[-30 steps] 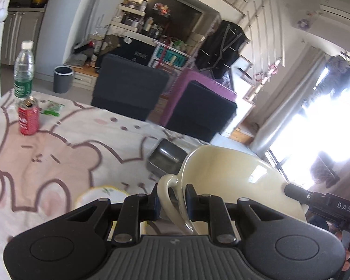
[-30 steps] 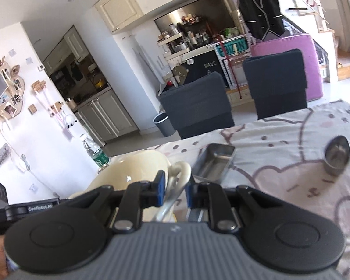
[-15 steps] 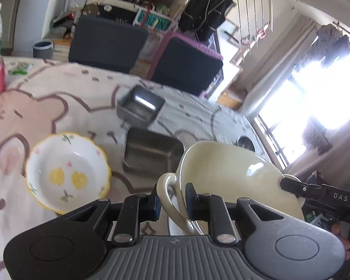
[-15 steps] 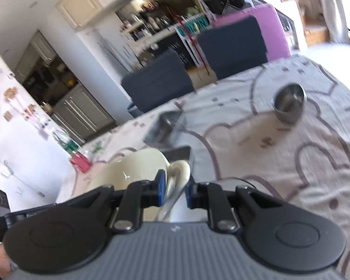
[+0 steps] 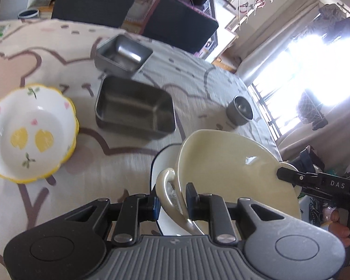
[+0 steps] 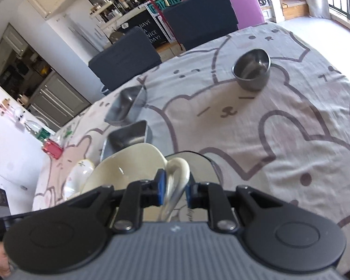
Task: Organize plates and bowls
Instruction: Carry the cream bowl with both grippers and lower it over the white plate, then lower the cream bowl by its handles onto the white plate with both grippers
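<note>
I hold a cream two-handled bowl [image 5: 231,163] between both grippers, above a white plate [image 5: 162,163] with a dark rim on the table. My left gripper [image 5: 172,201] is shut on one loop handle [image 5: 169,186]. My right gripper [image 6: 176,190] is shut on the other handle [image 6: 178,170]; the bowl [image 6: 126,163] shows there too, tilted. A white flowered bowl [image 5: 30,130] with a yellow rim sits to the left. The white plate [image 6: 198,161] lies just under the bowl.
Two steel rectangular trays [image 5: 135,110] [image 5: 123,54] lie beyond the bowl, and a small round steel cup [image 5: 240,109] stands to the right. A red can [image 6: 52,148] and a bottle stand at the far left. Dark chairs [image 6: 126,56] line the far table edge.
Both grippers have tilted down and lowered the cream bowl toward the table. The plate, trays and flowered bowl have come into view beneath it.
</note>
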Demonstrator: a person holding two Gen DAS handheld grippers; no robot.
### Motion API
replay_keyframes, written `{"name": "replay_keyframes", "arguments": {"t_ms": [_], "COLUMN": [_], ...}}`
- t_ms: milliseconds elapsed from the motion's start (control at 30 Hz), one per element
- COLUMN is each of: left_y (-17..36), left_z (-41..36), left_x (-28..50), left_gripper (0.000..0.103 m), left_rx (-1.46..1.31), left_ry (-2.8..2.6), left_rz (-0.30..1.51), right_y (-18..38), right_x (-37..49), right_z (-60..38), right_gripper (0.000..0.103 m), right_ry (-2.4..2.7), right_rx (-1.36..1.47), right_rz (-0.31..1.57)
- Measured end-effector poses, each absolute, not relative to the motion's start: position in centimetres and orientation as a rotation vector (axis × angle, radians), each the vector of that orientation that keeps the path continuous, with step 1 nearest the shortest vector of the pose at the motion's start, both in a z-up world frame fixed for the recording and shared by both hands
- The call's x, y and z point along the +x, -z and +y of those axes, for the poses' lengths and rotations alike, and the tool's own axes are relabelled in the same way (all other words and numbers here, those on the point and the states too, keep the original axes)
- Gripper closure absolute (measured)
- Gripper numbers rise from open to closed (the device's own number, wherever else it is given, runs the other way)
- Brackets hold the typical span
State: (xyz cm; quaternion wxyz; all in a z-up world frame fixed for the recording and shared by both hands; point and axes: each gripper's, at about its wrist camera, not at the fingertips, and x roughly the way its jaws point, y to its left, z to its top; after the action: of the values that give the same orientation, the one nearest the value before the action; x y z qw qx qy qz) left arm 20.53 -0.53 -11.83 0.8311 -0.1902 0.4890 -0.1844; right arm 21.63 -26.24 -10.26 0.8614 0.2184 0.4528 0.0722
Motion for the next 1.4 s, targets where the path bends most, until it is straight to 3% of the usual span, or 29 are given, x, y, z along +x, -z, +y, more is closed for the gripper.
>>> {"name": "replay_keyframes", "arguments": {"t_ms": [767, 1400], "left_y": [16.3, 16.8], "left_z": [-1.7, -2.4], "left_x": [22.3, 22.9], "left_gripper": [0.077, 0.074], "left_rx": [-0.388, -0.367], "left_ry": [0.362, 0.329], "left_rz": [1.134, 1.144], "right_y": [12.7, 13.1], "right_x": [24.0, 25.1], "right_z": [-25.8, -25.3], "right_gripper": [0.082, 0.080], "right_ry": [-0.090, -0.059], "right_rx": [0.367, 0.306], "right_rz": [1.063, 1.075]}}
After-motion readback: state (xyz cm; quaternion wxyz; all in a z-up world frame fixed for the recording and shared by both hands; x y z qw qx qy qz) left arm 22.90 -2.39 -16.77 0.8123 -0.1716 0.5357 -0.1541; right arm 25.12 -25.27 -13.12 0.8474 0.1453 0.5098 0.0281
